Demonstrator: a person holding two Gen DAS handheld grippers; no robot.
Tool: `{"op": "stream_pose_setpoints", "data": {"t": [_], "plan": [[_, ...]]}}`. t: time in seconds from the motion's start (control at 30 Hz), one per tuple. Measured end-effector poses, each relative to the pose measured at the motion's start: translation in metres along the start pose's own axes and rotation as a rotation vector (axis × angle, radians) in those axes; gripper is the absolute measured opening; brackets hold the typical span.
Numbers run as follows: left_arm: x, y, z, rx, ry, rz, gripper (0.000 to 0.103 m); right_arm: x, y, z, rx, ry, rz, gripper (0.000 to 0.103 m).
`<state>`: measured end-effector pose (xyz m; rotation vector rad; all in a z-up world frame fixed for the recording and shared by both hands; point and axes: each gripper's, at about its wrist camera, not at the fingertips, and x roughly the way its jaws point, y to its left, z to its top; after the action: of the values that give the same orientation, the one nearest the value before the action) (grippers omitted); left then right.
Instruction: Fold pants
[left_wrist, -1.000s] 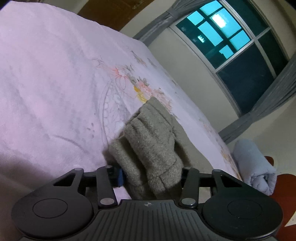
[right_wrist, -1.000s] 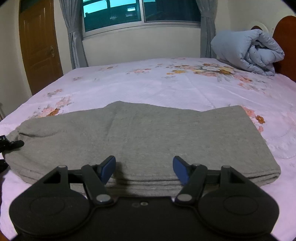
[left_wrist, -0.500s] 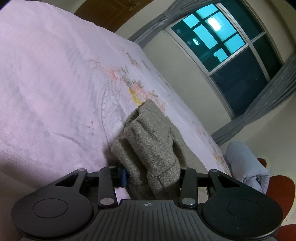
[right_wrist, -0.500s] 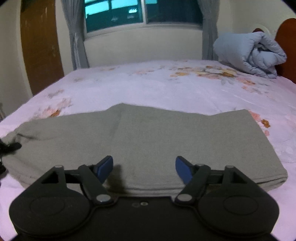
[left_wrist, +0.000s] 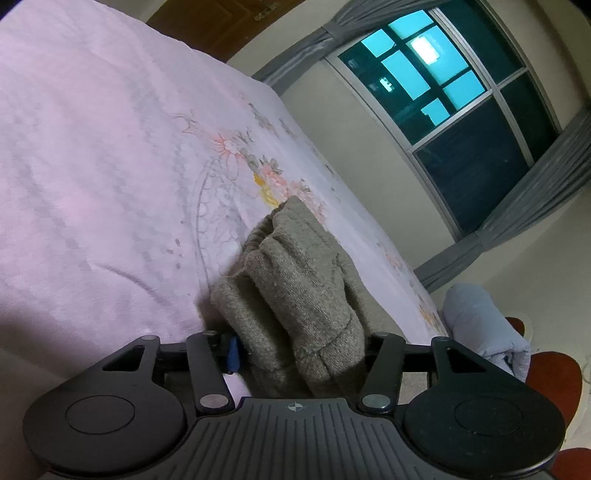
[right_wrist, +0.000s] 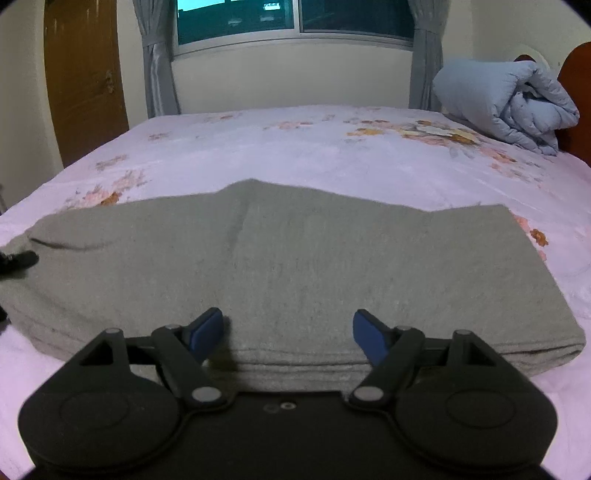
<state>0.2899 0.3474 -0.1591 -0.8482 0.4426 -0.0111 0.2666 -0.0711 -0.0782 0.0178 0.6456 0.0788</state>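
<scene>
Grey-green pants (right_wrist: 295, 266) lie folded in a long band across the pink floral bed (right_wrist: 332, 147). My right gripper (right_wrist: 288, 326) hovers open over the band's near folded edge, and nothing sits between its blue pads (right_wrist: 208, 326). In the left wrist view, the bunched end of the pants (left_wrist: 303, 280) rises off the sheet and fills the gap of my left gripper (left_wrist: 303, 350). Its jaws are opening, with the cloth still touching the blue pad (left_wrist: 232, 350). The other pad is hidden behind the fabric. A black tip of the left gripper (right_wrist: 18, 260) shows at the band's left end.
A rolled pale blue duvet (right_wrist: 509, 103) lies at the bed's far right, against a red-brown headboard (right_wrist: 576, 96). A wooden door (right_wrist: 85, 85) stands at the far left, and a curtained window (right_wrist: 295, 18) is behind the bed. Pink sheet (left_wrist: 92, 166) spreads left of the bunched end.
The left jaws stand wider around the bunched pants end than half a second ago. The right jaws have also spread a little, and the right view sits slightly closer to the folded band.
</scene>
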Motion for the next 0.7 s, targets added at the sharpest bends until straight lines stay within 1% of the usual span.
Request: {"op": "stream_pose_setpoints", "data": {"t": [0.03,0.07,0.1,0.13,0.17,0.23,0.3,0.33,0.37,0.43,0.47,0.53,0.63,0.67,0.7], "plan": [[0.000,0.000,0.000,0.005,0.001,0.005,0.053,-0.001,-0.001,0.000,0.007,-0.001,0.001,0.071],[-0.001,0.000,0.000,0.005,0.002,0.008,0.048,-0.005,-0.002,0.002,0.017,-0.014,0.000,0.070],[-0.001,0.000,0.000,0.002,0.000,0.014,0.045,-0.011,-0.002,0.004,0.028,-0.041,0.003,0.071],[-0.002,0.000,0.000,0.001,-0.004,0.011,0.044,-0.016,-0.003,0.004,0.031,-0.060,0.013,0.071],[-0.003,0.000,0.000,-0.007,-0.006,0.005,0.042,-0.017,-0.003,0.004,0.026,-0.058,0.019,0.072],[-0.007,-0.002,0.002,-0.016,-0.006,-0.005,0.041,-0.012,-0.002,0.002,-0.002,-0.024,0.018,0.073],[-0.014,-0.010,0.004,-0.006,-0.014,-0.015,0.038,-0.002,0.000,-0.004,-0.038,0.015,0.031,0.079],[-0.017,-0.015,0.006,0.003,-0.018,-0.024,0.038,0.003,0.005,-0.006,-0.084,0.035,0.006,0.080],[-0.020,-0.020,0.008,0.017,-0.021,-0.027,0.038,0.003,0.008,-0.007,-0.106,0.024,-0.002,0.081],[-0.025,-0.030,0.013,0.044,-0.019,-0.023,0.038,0.001,0.008,-0.005,-0.089,0.023,-0.003,0.080],[-0.027,-0.033,0.015,0.055,-0.018,-0.025,0.038,-0.001,0.007,-0.003,-0.076,0.016,-0.004,0.077],[-0.028,-0.036,0.017,0.072,-0.013,-0.020,0.038,-0.009,0.005,0.000,-0.049,-0.024,-0.002,0.076],[-0.028,-0.033,0.016,0.070,-0.002,-0.003,0.038,-0.017,0.004,0.001,-0.046,-0.065,-0.013,0.074],[-0.029,-0.032,0.015,0.065,-0.001,0.000,0.038,-0.017,0.005,0.000,-0.059,-0.065,-0.021,0.075],[-0.030,-0.032,0.015,0.062,-0.002,-0.002,0.038,-0.012,0.007,-0.001,-0.078,-0.044,-0.028,0.081]]}}
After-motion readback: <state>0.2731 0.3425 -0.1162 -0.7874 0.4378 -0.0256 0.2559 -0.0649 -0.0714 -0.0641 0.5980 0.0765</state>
